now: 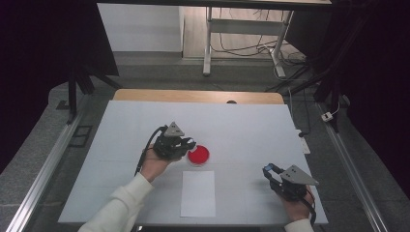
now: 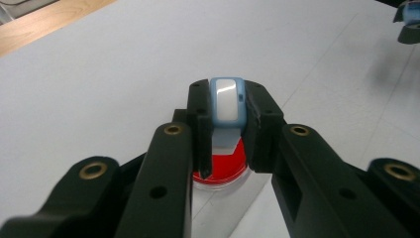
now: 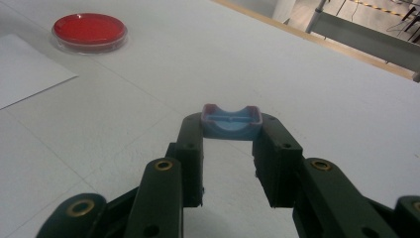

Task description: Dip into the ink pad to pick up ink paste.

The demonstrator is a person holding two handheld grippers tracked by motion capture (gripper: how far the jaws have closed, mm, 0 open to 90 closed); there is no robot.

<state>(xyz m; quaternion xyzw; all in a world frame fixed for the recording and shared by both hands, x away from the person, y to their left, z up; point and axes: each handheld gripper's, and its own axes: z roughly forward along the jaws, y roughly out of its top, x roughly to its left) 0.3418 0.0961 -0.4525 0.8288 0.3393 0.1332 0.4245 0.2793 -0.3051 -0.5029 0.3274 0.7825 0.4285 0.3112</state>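
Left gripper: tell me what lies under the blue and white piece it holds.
Beneath the blue and white piece clamped in the left gripper sits a red round dish on the white table. The jaws cover the dish's sides; whether piece and dish touch is unclear.

The left gripper [image 1: 189, 143] and the right gripper [image 1: 269, 170] are black, blocky tools, each topped by a grey three-cornered plate behind the jaws. A black cable trails back from each. Seen along the jaws, thick black arms carry brass-ringed holes and small dark screw holes, with squared black tips ahead. The person wears cream knitted sleeves with ribbed cuffs.
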